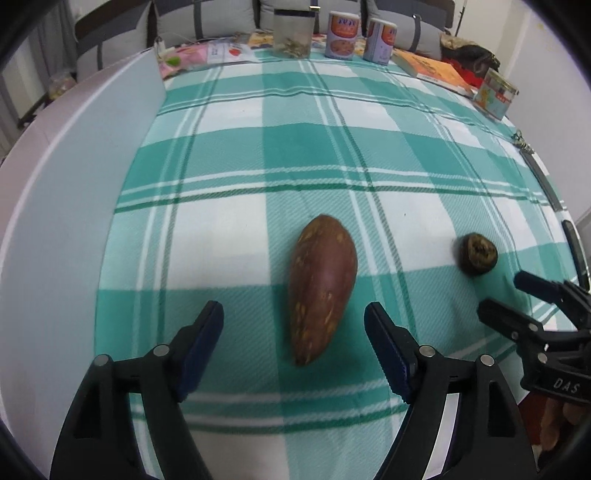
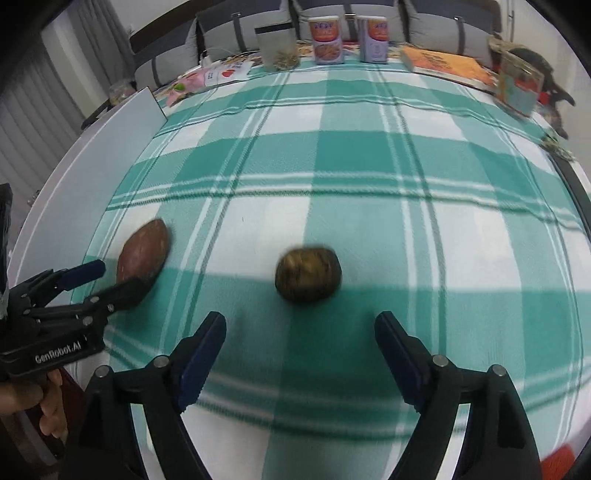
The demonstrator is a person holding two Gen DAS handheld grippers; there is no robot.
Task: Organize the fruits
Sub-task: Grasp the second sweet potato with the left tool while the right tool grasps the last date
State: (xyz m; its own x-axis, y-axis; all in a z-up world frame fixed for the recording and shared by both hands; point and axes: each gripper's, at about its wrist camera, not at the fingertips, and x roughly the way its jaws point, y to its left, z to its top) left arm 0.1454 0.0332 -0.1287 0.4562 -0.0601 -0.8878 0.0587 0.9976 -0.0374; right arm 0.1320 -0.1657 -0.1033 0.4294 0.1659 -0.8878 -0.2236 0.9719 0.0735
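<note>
Left tongs (image 1: 293, 317): nearest the left wrist camera, jaws wide, blue pads clear of everything, nothing held.
Sweet potato (image 1: 322, 288): lies lengthwise on the cloth, its blunt near end between the 2 left pads but apart from both, its pointed end away from the camera.
Right tongs (image 2: 300, 328): jaws wide, empty, pads touching nothing.
Round brown fruit (image 2: 308, 275): sits on the cloth just beyond the right tongs' tips, centred on the gap, blurred in the right wrist view; in the left wrist view it sits well to the right of the sweet potato.
Checked cloth (image 1: 295, 155): teal and white, covers the desk; a broad bare stretch lies beyond both fruits.
White board (image 1: 110, 147): stands along the cloth's left side, near the sweet potato, closing that side.
Desk's right edge (image 1: 546, 184): a dark strip runs along it, close behind the round fruit.
Far edge: 1 clear jar (image 1: 292, 35), 2 tins (image 1: 343, 35), an orange book (image 1: 432, 68), a small printed box (image 1: 496, 94) and pink papers (image 1: 192, 55), all well apart from the fruits.
Neighbouring tongs: each pair shows at the edge of the other's view, with a hand (image 2: 40, 398) gripping the left handle.
Behind the desk: grey cushions (image 1: 207, 18).
</note>
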